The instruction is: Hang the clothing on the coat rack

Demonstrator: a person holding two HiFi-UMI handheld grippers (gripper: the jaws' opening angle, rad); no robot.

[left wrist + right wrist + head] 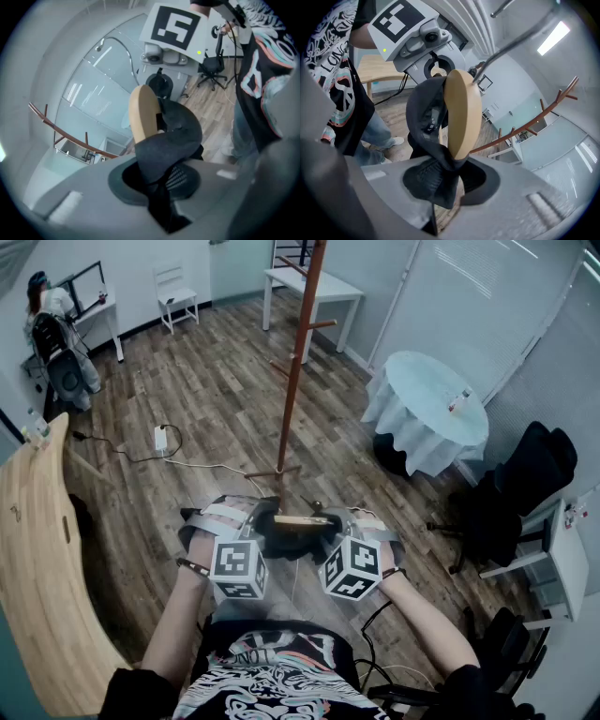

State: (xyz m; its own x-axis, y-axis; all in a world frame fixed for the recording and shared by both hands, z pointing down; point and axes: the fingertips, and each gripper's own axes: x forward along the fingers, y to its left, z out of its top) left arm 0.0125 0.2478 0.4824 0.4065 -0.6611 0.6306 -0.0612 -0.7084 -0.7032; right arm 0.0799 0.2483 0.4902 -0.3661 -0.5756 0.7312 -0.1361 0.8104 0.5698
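Looking down on a wood floor (pixel 216 381) in a pale room. Straight ahead, a tall brown rack (pixel 292 381) standing on that floor, well apart from both hands. Right of it, a round table (pixel 427 409) under a pale cloth. Farther back, a white table (pixel 319 287) and a white chair (pixel 176 296) near the wall. At the left edge, a curved wood desk (pixel 37 559). Far off in the left corner, a person (pixel 56 334). Along the right side, black chairs (pixel 530 474). On the floor near the foot of the rack, a white plug strip (pixel 160 438) with its cord.

Low in the middle, the left gripper (pixel 264 518) and the right gripper (pixel 334 521), side by side and tipped down. Between them, a wood hanger (pixel 300 520) lying level, with dark clothing (pixel 281 542) draped on it. Up in the air, not on the rack yet.

On the left gripper (pixel 159 187), gray fingers (pixel 84 197) almost closed, pinching a fold of the clothing (pixel 173 140). Just past them, one round end of the hanger (pixel 143 115), with the clothing wrapped over it.

On the right gripper (pixel 445 187), fingers (pixel 525 197) also close together, squeezing the clothing (pixel 424 117) right at the other end of the hanger (pixel 461 112). Behind, the rack (pixel 525 126) across the room.
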